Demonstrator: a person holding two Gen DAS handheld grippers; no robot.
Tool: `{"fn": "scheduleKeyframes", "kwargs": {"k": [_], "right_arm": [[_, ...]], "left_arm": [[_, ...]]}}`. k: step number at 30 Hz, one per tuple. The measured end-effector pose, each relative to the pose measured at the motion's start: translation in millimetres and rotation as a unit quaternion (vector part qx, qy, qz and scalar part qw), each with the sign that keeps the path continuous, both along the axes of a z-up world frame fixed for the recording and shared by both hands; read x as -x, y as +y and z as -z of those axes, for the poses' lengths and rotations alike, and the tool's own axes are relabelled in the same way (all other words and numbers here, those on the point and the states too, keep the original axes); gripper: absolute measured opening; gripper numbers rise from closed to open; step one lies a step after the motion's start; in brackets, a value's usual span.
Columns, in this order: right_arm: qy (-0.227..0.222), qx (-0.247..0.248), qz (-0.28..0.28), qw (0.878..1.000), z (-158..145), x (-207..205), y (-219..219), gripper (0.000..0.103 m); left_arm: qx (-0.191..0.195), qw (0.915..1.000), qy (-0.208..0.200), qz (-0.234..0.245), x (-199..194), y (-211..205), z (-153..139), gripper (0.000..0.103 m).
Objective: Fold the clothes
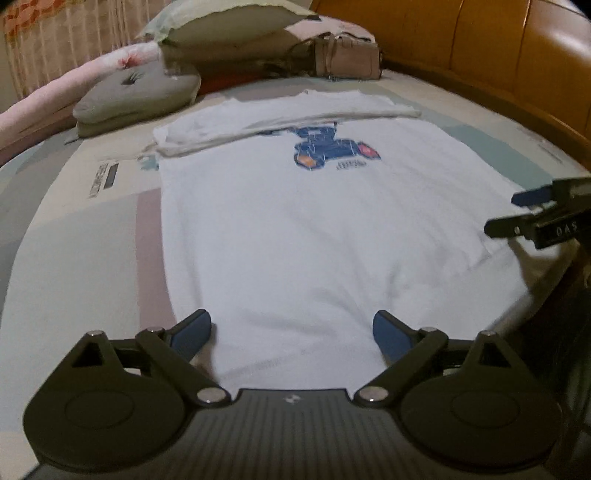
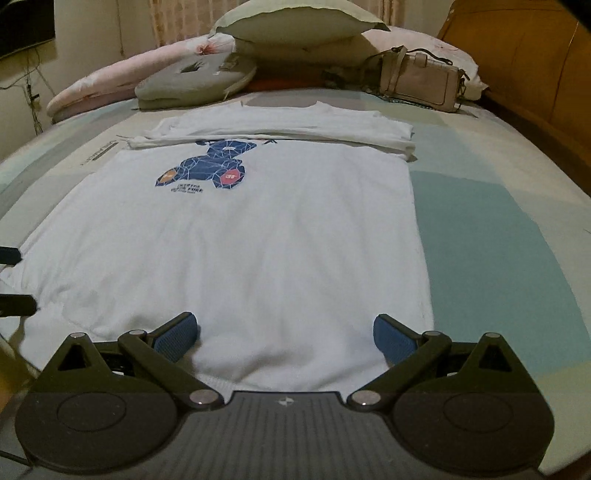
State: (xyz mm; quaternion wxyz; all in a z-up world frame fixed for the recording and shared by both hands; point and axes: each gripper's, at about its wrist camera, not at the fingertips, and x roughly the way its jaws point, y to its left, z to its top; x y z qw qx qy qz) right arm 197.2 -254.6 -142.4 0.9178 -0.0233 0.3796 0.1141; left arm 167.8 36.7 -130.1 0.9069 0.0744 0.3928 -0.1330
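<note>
Both tools are standing with jaws spread apart over the near hem of the white T-shirt (image 2: pixel 258 240), gripping nothing. I am holding the left gripper (image 1: pixel 291 334) above the hem toward the shirt's left corner, and the right gripper (image 2: pixel 286 332) above the hem nearer its right edge — blue pads (image 2: pixel 391 338) are sitting just over the cloth, though I cannot tell whether they are touching it. The T-shirt is lying flat, print side up, on the patchwork bedsheet (image 2: pixel 498 229), with its far end folded back over itself across the blue printed figure (image 2: pixel 210 164). Beyond the shirt, a grey cushion (image 2: pixel 192 86), a pale green pillow (image 2: pixel 295 18) and a beige handbag (image 2: pixel 421 81) are resting — all well apart from the shirt's hem. A wooden headboard (image 1: pixel 517 55) is standing to the shirt's right.
</note>
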Motion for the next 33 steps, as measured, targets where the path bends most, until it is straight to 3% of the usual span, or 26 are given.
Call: {"fn": "scheduleKeyframes", "kwargs": {"k": [7,12,15,17,21,25,33], "right_arm": [[0.016,0.001,0.026,1.0,-2.2,6.2,2.1,0.103],[0.006,0.003,0.037,0.999,0.1,8.3,4.9,0.103],[-0.007,0.003,0.036,0.999,1.6,12.6,4.8,0.103],[-0.012,0.002,0.033,0.999,2.0,15.1,3.9,0.103],[-0.011,0.006,0.021,1.0,0.2,20.7,2.7,0.103],[-0.028,0.045,-0.008,0.999,-9.7,33.9,15.7,0.103],[-0.061,0.123,-0.068,0.988,-29.6,60.4,41.7,0.103]], "left_arm": [[-0.017,0.9985,-0.05,0.017,8.4,-18.4,-19.7,0.094],[-0.027,0.9992,-0.029,0.006,-6.3,-32.3,-0.7,0.094],[0.014,0.9995,-0.021,-0.018,-4.9,-22.2,6.4,0.097],[0.015,0.9994,-0.021,-0.023,0.1,-16.7,6.8,0.098],[-0.021,0.999,-0.038,0.001,20.6,-15.5,-1.9,0.098],[-0.061,0.9961,-0.058,0.028,41.8,-15.1,-11.2,0.097],[-0.15,0.976,-0.109,0.115,61.5,-44.1,-12.0,0.098]]}}
